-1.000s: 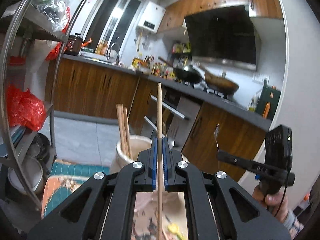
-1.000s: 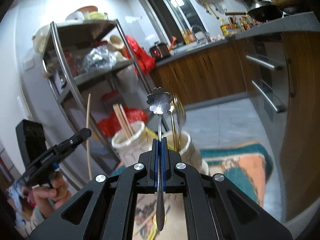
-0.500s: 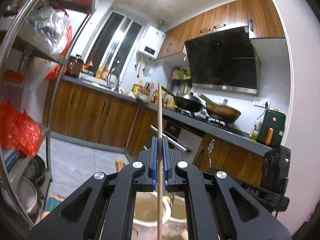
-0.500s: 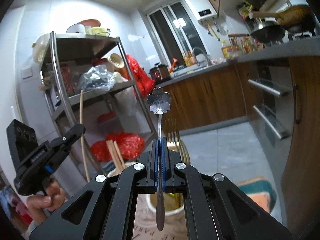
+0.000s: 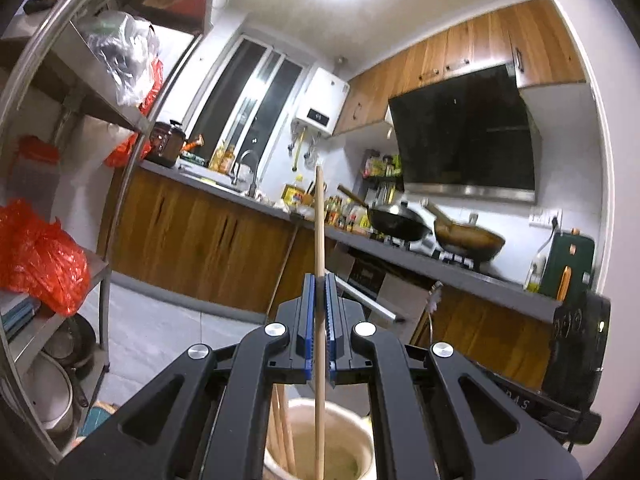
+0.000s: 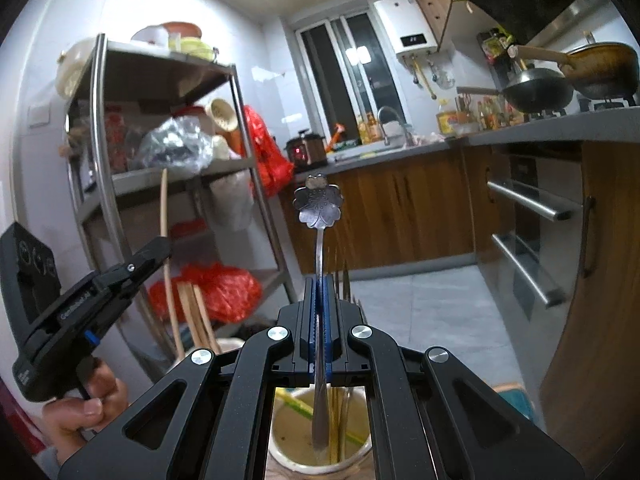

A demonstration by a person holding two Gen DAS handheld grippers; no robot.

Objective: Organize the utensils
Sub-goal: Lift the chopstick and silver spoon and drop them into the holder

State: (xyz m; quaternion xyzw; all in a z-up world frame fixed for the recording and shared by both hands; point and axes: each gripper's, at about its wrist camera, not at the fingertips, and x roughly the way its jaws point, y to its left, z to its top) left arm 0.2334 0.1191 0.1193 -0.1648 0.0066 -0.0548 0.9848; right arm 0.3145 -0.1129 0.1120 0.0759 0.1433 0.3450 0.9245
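Observation:
My left gripper point(image 5: 319, 280) is shut on a wooden chopstick point(image 5: 319, 220) held upright, its lower end inside a cream ceramic holder point(image 5: 352, 420) that holds other chopsticks point(image 5: 280, 420). My right gripper point(image 6: 319, 280) is shut on a metal spoon point(image 6: 319, 204) with a flower-shaped end, held upright over a second cream holder point(image 6: 288, 432) with forks and yellow-green sticks inside. The left gripper point(image 6: 160, 246) with its chopstick point(image 6: 164, 208) also shows in the right wrist view.
A steel shelf rack point(image 5: 120, 120) with red bags point(image 5: 40, 260) stands at the left. A wooden kitchen counter point(image 5: 240, 236) with woks point(image 5: 400, 224) runs behind. Oven drawer handles point(image 6: 528, 204) lie to the right. A patterned mat point(image 6: 516, 396) lies below.
Both grippers have moved over the holders and tilted upward. The chopstick's lower end now sits inside the left holder, and the spoon handle hangs over the right holder.

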